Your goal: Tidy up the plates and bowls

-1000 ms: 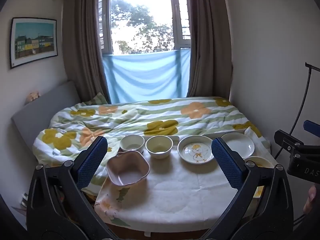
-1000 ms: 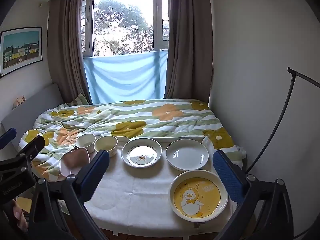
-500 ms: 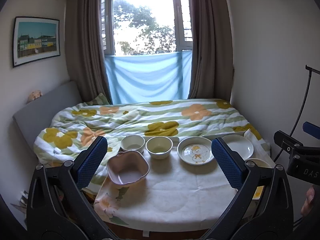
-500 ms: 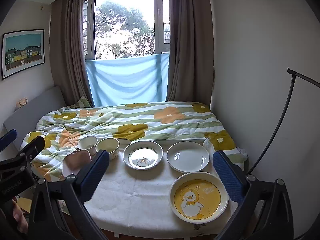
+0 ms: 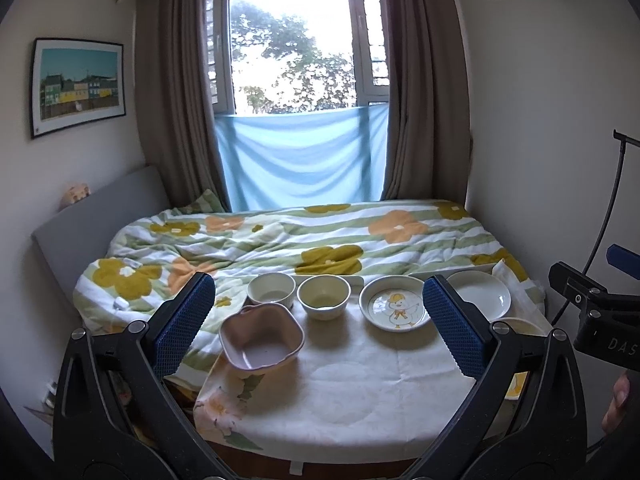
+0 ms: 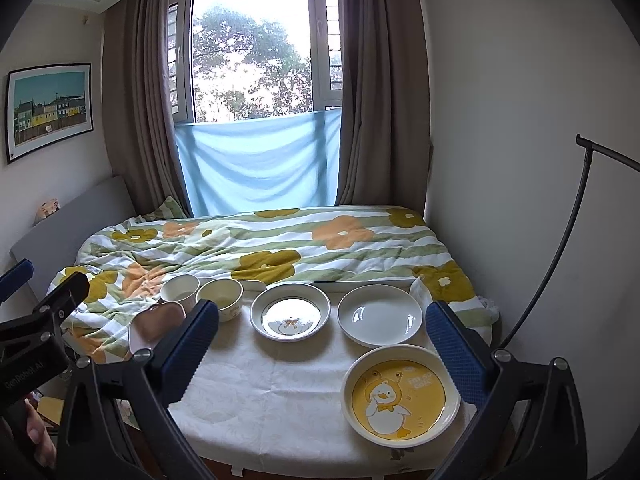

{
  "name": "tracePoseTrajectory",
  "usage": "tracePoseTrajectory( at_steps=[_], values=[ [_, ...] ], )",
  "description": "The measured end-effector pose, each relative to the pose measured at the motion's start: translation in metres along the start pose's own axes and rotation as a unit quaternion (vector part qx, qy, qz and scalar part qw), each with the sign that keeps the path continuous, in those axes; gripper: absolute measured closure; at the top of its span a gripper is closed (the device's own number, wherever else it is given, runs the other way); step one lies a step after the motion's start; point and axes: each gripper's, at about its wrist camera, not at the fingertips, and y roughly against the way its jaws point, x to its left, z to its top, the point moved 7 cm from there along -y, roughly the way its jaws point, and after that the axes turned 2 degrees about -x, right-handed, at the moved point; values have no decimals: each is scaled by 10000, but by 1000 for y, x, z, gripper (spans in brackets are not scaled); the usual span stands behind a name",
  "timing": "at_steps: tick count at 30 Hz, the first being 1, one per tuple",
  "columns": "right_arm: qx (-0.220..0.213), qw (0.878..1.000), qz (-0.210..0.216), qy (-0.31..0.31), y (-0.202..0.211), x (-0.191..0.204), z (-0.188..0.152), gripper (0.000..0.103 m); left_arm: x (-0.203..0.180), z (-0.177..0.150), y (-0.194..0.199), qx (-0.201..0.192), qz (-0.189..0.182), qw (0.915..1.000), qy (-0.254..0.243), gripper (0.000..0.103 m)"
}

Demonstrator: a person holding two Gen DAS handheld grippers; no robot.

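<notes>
Bowls [image 5: 324, 296] glossy, round; pink bowl [image 5: 262, 346] lobed.

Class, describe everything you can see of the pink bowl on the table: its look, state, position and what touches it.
The pink bowl has a wavy, lobed rim rather than a round one, a smooth matte surface that looks like plastic or ceramic, and a paler inside. It stands upright and empty at the table's near left corner, on the white tablecloth. It sits just in front of the white bowl; whether they touch is unclear. Neither set of tongs touches it.
</notes>
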Motion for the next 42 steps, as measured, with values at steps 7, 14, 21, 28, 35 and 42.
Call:
tracePoseTrajectory(
  at_steps=[7,14,21,28,35,42],
  values=[
    [-3,10000,-3,8,1,-1,1,0,0,0,1,-5,1,10000,-2,0],
    [-8,10000,-7,2,2,0,0,0,-1,-1,1,2,-2,10000,-5,0],
    [-9,10000,-7,2,3,0,1,0,-2,-3,3,15,-2,10000,0,0],
    [-3,10000,-1,7,3,0,1,0,-3,-4,2,23,-3,10000,7,0],
    [-30,10000,-11,8,4,0,1,0,-2,-4,2,27,-8,10000,2,0],
    [-41,10000,-9,-5,5,0,2,0,0,-4,2,24,-2,10000,-19,0]
  ],
)
